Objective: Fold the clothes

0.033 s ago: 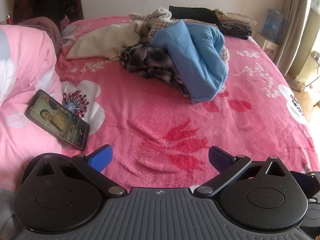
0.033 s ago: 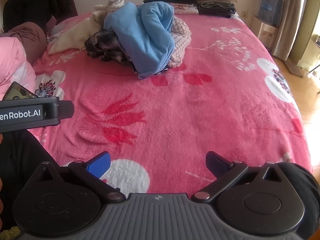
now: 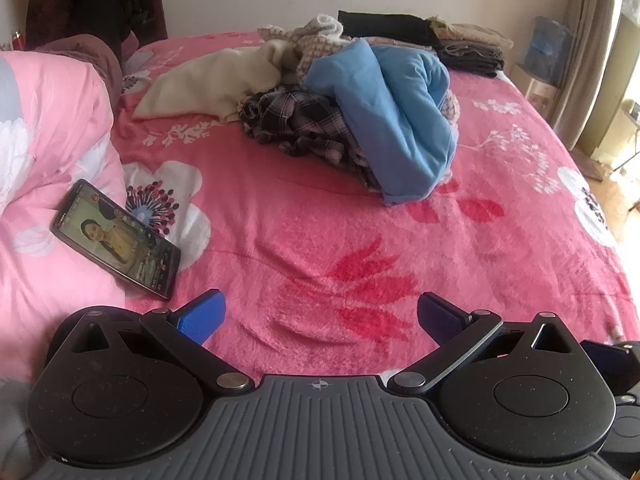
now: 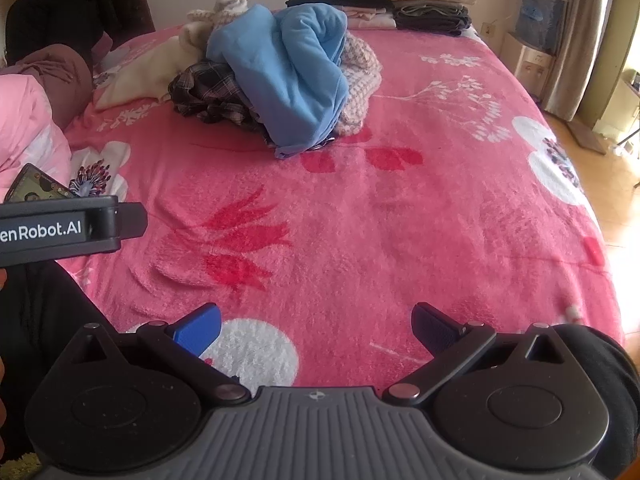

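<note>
A heap of unfolded clothes lies mid-bed: a blue garment (image 3: 396, 120) (image 4: 288, 76) on top, a dark plaid one (image 3: 300, 124) (image 4: 208, 92) beneath it, a cream one (image 3: 212, 80) (image 4: 148, 68) to the left and a knitted one (image 4: 360, 84) to the right. My left gripper (image 3: 320, 316) is open and empty over the near part of the pink blanket (image 3: 520, 264). My right gripper (image 4: 316, 328) is open and empty, also near the bed's front edge. The left gripper's body (image 4: 60, 230) shows at the left of the right wrist view.
Folded clothes (image 3: 460, 46) (image 4: 424, 10) are stacked at the bed's far edge by the wall. A lit phone (image 3: 116, 238) leans against a pink quilt (image 3: 44, 128) on the left. A curtain (image 4: 576, 32) and wooden floor (image 4: 616, 216) lie to the right.
</note>
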`<state>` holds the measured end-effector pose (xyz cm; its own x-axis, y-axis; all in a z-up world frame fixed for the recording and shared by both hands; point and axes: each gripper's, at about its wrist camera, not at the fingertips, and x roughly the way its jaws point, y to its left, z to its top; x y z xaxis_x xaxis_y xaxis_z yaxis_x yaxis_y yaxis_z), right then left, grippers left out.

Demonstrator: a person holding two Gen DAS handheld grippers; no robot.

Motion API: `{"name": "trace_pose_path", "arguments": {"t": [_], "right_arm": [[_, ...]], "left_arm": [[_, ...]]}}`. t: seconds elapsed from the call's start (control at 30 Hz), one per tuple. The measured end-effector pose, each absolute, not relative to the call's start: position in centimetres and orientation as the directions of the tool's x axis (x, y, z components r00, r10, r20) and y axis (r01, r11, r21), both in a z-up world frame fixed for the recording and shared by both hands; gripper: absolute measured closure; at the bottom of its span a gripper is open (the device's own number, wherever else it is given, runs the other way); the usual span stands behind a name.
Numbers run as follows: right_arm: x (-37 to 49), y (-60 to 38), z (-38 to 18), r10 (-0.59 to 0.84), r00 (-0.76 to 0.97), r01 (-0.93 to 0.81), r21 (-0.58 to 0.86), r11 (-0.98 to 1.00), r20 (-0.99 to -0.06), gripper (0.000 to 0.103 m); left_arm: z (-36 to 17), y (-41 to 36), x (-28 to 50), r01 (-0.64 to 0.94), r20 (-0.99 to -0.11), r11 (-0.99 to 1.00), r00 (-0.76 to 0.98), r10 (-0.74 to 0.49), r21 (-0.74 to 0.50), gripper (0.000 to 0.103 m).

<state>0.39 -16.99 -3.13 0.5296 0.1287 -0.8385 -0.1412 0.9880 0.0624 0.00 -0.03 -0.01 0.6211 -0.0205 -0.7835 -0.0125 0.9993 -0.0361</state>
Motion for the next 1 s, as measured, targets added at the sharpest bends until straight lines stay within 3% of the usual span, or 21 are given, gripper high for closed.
{"name": "trace_pose_path", "arguments": {"t": [0.23, 1.0], "right_arm": [[0.5, -17.23, -3.04, 0.128, 0.536, -0.139, 0.063, 0.988, -0.835, 0.0], [-0.06, -16.94, -2.62, 0.115, 0.551, -0.128, 0.052, 0.99, -0.827, 0.0]], "left_arm": [[-0.08, -0.13, -0.01, -0.01, -0.783, 1.0, 0.622, 0.014, 0.01, 0.0], [-0.25, -0.01, -0.45, -0.012, -0.796, 1.0, 0.605, 0.007, 0.0, 0.0]]}}
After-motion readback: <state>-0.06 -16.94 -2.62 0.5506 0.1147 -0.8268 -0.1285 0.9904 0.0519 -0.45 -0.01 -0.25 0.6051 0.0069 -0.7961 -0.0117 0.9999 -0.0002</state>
